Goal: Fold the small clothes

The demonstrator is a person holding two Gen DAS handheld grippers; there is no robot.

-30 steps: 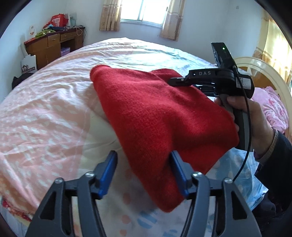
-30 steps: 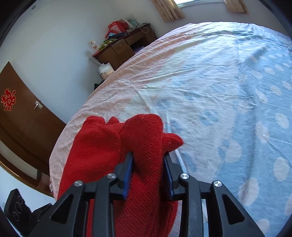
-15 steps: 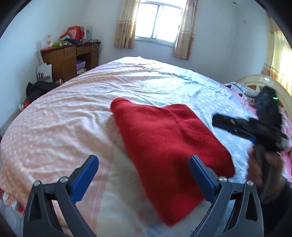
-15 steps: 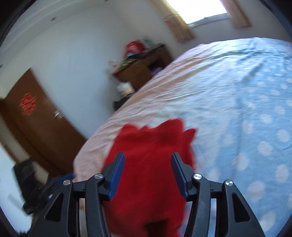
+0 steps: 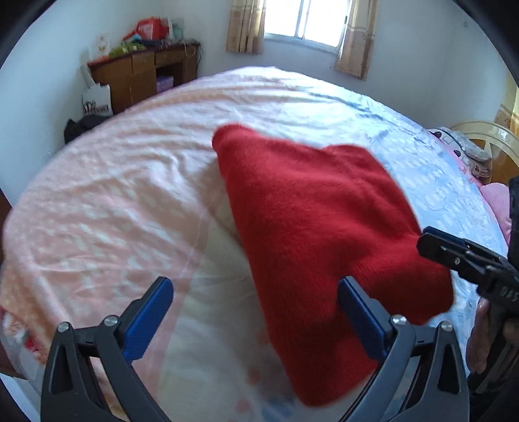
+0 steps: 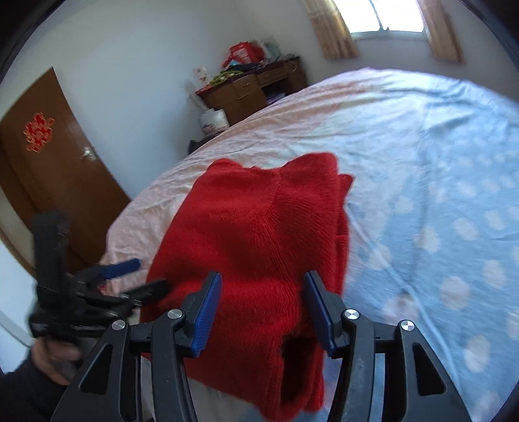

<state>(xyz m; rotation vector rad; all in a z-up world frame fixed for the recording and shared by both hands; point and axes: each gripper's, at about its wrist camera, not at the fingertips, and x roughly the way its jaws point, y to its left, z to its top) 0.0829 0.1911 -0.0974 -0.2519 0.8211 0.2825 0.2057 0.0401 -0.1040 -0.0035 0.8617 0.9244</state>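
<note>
A red knitted garment [image 5: 318,233] lies folded flat on the bed, also in the right wrist view [image 6: 256,246]. My left gripper [image 5: 256,311] is open and empty, held above the garment's near left edge. My right gripper [image 6: 262,305] is open and empty, above the garment's near end. The right gripper shows at the right edge of the left wrist view [image 5: 467,256]. The left gripper shows at the left of the right wrist view [image 6: 97,285].
The bed [image 5: 113,194] has a pink and blue spotted cover [image 6: 438,194]. A wooden desk [image 5: 142,74] with clutter stands by the far wall under a window [image 5: 301,22]. A brown door [image 6: 48,168] is at the left. A headboard [image 5: 486,142] is at the right.
My right gripper let go of the red garment and opened, then pulled back. My left gripper opened wider and drew back. The garment now lies flat on the bed.
</note>
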